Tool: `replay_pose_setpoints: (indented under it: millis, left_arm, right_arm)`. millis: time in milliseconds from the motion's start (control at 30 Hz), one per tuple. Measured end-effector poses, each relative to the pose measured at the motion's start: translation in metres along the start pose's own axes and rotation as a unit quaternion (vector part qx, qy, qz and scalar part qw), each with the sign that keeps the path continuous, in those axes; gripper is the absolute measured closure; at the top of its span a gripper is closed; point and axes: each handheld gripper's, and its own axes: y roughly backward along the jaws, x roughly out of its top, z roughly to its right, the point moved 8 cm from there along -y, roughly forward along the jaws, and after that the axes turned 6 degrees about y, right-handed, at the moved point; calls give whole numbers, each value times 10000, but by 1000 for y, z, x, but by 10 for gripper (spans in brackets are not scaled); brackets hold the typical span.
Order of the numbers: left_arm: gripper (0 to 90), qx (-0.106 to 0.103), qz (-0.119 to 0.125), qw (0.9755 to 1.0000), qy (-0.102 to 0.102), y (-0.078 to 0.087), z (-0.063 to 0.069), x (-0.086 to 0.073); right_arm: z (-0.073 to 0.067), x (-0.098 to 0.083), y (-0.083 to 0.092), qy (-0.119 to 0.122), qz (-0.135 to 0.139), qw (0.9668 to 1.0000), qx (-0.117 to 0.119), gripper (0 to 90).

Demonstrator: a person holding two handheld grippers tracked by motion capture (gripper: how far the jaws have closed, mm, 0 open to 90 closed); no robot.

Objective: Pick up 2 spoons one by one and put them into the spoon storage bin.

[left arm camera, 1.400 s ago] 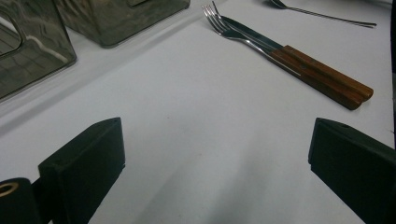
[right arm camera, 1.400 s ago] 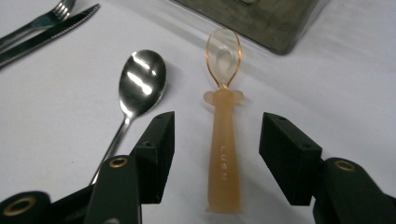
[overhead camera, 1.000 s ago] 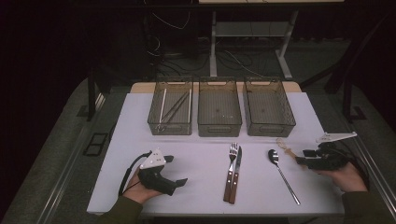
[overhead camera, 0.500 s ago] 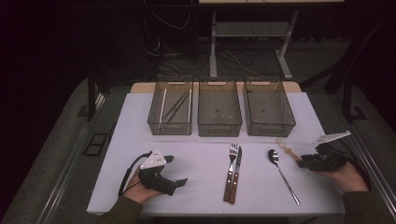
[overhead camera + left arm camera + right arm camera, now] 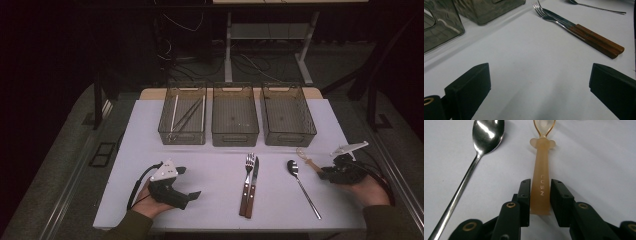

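**A:** ok what's the right tool doing rn?

**B:** jaws have just been closing, w/ the handle of the amber spoon between them. In the right gripper view both pads sit right up against the handle sides, so I'd call it gripped. Spoon lies flat on the worktop, bowl end pointing away from the tool.

**A:** and where's that on the worktop?

**B:** far right side in the high view, amber spoon just in front of the right bin. Steel spoon is just beside it, not touching.

**A:** left tool?

**B:** left tool is released, jaws wide apart, nothing between them. Held low over the worktop at front left. Fork and knife lie side by side in the middle, wood handles touching.

**A:** bins?

**B:** 3 in a row at the back. Left bin has some thin sticks in it, can't tell what exactly.
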Motion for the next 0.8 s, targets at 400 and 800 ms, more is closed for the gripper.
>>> replay_pose_setpoints:
  millis: [400,800]
  left_arm:
    - [25,3,-28,10000,-28,-1,0,-1]
    - [26,4,-36,10000,-40,-1,0,-1]
  right_arm:
    - [-1,2,-1,85,-110,9998,-137,737]
    - [0,6,8,-55,186,9998,21,739]
